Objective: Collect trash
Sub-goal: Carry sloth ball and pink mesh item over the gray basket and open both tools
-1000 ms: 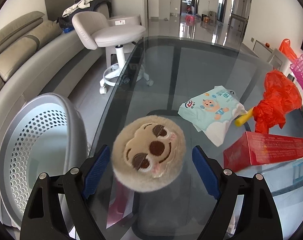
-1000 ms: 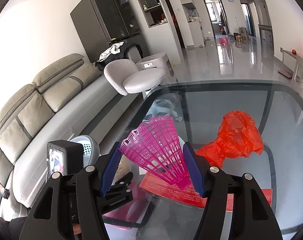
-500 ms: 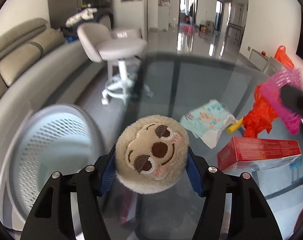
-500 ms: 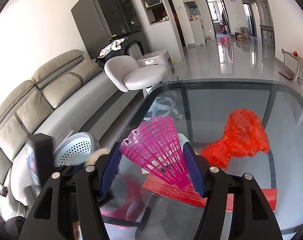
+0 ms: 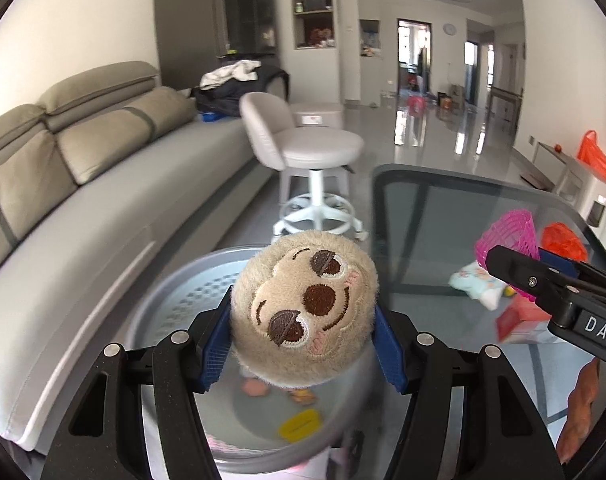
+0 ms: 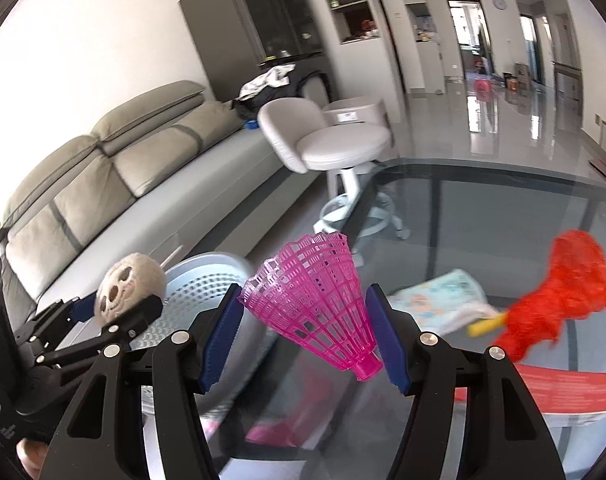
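My left gripper [image 5: 301, 338] is shut on a round beige plush sloth head [image 5: 303, 312] and holds it above the grey perforated trash bin [image 5: 191, 300] beside the glass table. It also shows in the right wrist view [image 6: 129, 288]. My right gripper [image 6: 303, 334] is shut on a pink plastic shuttlecock [image 6: 317, 300], held above the table's left edge near the bin [image 6: 207, 284]. The shuttlecock also shows in the left wrist view [image 5: 511, 236].
On the glass table [image 6: 503, 216] lie a red plastic bag [image 6: 567, 288], a yellow piece [image 6: 485, 326], a printed wipes pack [image 6: 443, 300] and a red box [image 6: 563, 386]. A white stool [image 5: 315, 148] and a grey sofa [image 5: 83, 184] stand on the left.
My left gripper closed on the plush head, lifted it off the table and swung left over the bin. My right gripper moved left with the shuttlecock.
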A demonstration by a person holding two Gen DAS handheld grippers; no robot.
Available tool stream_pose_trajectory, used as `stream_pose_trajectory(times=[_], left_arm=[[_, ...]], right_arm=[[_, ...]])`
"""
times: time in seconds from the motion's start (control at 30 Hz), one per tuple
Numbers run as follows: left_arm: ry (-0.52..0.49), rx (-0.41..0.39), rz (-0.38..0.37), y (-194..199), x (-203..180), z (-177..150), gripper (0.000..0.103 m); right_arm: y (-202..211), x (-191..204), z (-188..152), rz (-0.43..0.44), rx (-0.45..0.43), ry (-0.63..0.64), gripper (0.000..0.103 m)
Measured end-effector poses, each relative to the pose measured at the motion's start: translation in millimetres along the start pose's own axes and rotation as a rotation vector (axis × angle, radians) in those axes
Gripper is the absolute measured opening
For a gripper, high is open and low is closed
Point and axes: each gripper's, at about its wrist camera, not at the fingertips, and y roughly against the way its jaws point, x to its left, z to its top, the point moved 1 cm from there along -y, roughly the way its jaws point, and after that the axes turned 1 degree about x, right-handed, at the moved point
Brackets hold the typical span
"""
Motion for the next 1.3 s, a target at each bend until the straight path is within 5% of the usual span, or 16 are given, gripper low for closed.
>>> stream_pose_trajectory(times=[0.4,0.9,0.97,1.07,1.3], left_arm=[[0.071,0.054,0.112,-14.3,73.2,-23.6,0.06],[0.167,0.114,0.118,-27.6,109.4,-45.7,0.063],[0.172,0.109,0.131,-26.5,110.6,-46.4,0.065],[0.174,0.099,0.153,-23.7,113.1,-47.3,0.071],[0.193,0.1,0.164,-23.3,116.1,-47.7,0.072]], right_arm=[[-52.2,73.7,-7.6,0.122,0.08,0.063,0.061],[-109.4,99.2,-11.6,0.149,0.185,0.095,0.061],[-112.0,102.1,-11.2,0.155,0.193,0.102,0.063],[-108.4,104.2,-11.0,0.157,0.181,0.113,0.08],[-102.3,100.5,-9.1,0.147,0.152,0.099,0.08]])
